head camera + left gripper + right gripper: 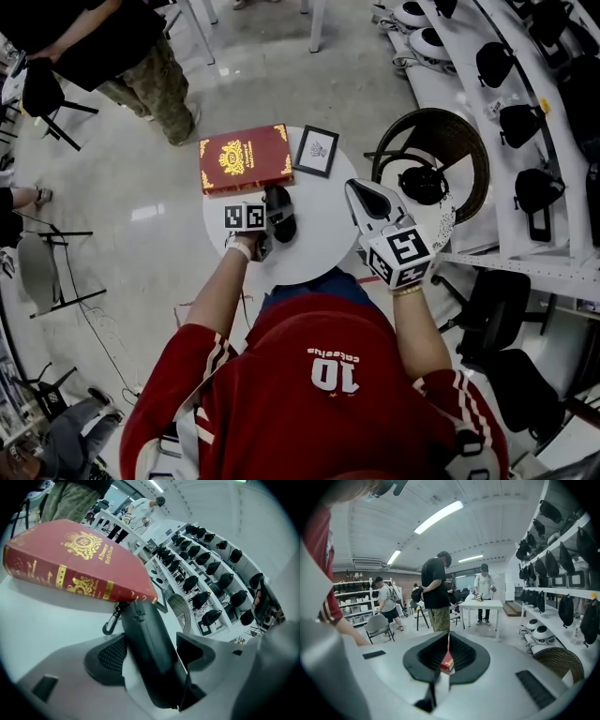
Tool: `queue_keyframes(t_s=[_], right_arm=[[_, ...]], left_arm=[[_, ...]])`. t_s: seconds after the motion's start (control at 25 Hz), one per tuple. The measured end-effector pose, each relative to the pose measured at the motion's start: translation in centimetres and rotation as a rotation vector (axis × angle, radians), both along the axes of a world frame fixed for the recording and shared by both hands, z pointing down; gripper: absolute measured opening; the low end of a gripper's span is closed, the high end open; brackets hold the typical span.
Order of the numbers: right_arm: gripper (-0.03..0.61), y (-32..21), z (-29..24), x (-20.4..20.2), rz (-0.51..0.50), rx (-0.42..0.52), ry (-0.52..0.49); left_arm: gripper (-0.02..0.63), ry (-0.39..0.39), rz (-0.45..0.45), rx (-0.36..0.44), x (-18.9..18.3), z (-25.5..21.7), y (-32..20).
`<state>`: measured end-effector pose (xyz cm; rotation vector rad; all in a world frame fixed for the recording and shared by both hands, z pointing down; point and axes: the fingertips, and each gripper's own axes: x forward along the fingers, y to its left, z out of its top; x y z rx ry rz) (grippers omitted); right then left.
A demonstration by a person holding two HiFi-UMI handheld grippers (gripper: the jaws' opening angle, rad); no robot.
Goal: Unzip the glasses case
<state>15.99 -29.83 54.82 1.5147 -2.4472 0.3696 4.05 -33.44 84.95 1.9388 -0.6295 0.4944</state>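
A black glasses case (280, 212) lies on the round white table (328, 239), its far end against a red book (246, 157). My left gripper (273, 225) straddles the case. In the left gripper view the case (149, 644) runs lengthwise between the jaws, with a strip of white table showing between it and the left pad (108, 657). The jaws stand open around it. A black clip (110, 622) hangs at the case's far end under the book (70, 559). My right gripper (362, 192) hovers over the table's right side, shut and holding nothing (448, 654).
A small framed picture (316, 150) stands beside the book. A wicker chair (441, 136) sits right of the table, before white shelves of black bags (525, 122). A person (141, 56) stands beyond the table, and folding chairs (42, 267) are at the left.
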Motion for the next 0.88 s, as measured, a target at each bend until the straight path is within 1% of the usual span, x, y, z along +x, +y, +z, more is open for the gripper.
queue_keyframes(t_s=[0.2,0.32,0.44,0.6,0.76,0.88], right_arm=[[0.021,0.2,-0.1,-0.7,-0.014,-0.001,-0.001],[0.021,0.3,-0.3,-1.0,-0.018,-0.002,0.001],[0.021,0.5,-1.1,-1.4,-0.021,0.006,-0.001],[0.021,0.9,-2.4,-1.7,-0.025,0.016,-0.001],[0.021,1.3,-4.2,-1.9,-0.028,0.029,-0.010],[0.021,1.6,-5.7,-2.0,-0.023,0.048,-0.021]], left_arm=[[0.336,-0.034,-0.024,-0.002,-2.3,0.1,-0.1],[0.341,-0.036,-0.051,-0.006,-3.5,-0.2,0.0],[0.341,-0.029,-0.084,0.006,-4.5,-1.4,-0.1],[0.341,-0.036,-0.097,0.032,-5.4,-3.4,-0.1],[0.341,-0.015,-0.119,0.068,-5.9,-6.4,0.0],[0.340,0.031,-0.140,0.097,-6.1,-9.3,0.3]])
